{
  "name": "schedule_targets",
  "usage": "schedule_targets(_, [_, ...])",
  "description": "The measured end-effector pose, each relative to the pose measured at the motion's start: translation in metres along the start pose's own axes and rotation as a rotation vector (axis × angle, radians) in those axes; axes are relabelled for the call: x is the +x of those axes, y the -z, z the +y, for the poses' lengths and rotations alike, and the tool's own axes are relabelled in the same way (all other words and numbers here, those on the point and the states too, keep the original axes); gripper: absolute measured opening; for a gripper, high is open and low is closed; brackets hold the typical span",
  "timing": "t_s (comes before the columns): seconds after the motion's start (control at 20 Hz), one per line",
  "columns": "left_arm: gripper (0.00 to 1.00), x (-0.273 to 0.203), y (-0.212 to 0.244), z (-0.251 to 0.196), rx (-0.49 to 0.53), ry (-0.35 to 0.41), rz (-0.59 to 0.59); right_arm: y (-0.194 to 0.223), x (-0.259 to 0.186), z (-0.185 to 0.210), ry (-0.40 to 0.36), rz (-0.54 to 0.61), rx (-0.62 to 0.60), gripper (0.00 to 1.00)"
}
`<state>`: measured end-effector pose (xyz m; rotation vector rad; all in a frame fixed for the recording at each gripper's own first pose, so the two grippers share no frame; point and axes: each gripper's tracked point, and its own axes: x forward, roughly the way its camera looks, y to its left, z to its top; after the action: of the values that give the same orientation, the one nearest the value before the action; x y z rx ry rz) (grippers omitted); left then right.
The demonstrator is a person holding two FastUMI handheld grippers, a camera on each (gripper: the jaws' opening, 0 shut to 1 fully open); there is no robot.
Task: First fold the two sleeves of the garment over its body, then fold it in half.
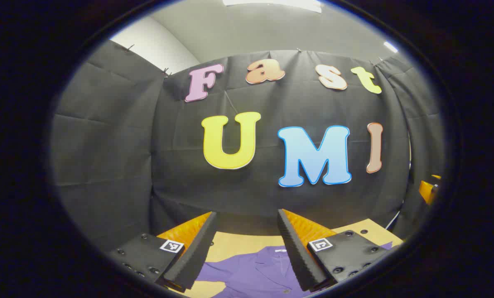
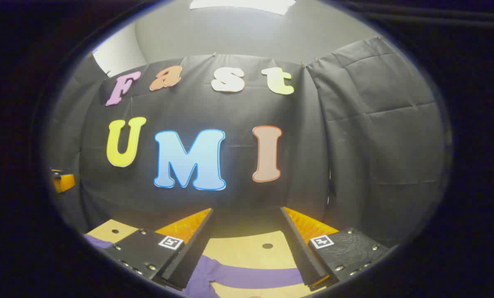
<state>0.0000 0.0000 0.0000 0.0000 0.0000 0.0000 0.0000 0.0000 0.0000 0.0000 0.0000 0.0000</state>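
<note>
Below — garment [image 1: 255, 271] half cut off

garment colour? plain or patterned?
Plain purple garment, no pattern visible. Shows best in the left gripper view, lying on the table between the open fingers.

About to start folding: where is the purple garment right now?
The purple garment lies flat on the table, low in the left gripper view between the open fingers; one sleeve stretches across the right gripper view.

Your purple garment [image 1: 255, 271] is smooth, matt cloth; the table [image 2: 247, 248] under it looks like pale, matt wood drilled with small holes
</note>
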Motion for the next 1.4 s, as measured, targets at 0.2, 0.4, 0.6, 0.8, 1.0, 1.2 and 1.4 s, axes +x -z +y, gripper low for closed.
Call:
schedule_targets(0.2, [0.93,0.007,0.009,-0.019,-0.012,0.011,0.025,0.02,0.011,-0.013,0.014,0.052,0.005,0.96])
schedule_targets(0.4, [0.93,0.009,0.009,-0.024,-0.004,0.004,0.026,0.028,0.022,-0.015,0.001,0.068,-0.007,0.96])
schedule_targets(0.6, [0.93,0.01,0.007,-0.022,0.012,-0.004,0.022,0.032,0.031,-0.011,-0.008,0.073,-0.013,0.96])
schedule_targets(0.8, [0.93,0.009,0.012,-0.019,0.002,-0.011,0.034,0.043,0.035,-0.009,-0.017,0.1,-0.032,0.96])
schedule_targets(1.0, [0.93,0.006,0.014,-0.015,-0.002,-0.017,0.04,0.067,0.043,-0.02,0.006,0.149,-0.06,0.96])
schedule_targets(1.2, [0.93,0.004,0.014,-0.012,-0.006,-0.016,0.045,0.107,0.052,-0.044,0.058,0.218,-0.087,0.96])
schedule_targets(1.4, [0.93,0.0,0.013,-0.008,-0.005,-0.02,0.04,0.174,0.058,-0.081,0.14,0.374,-0.112,0.96])
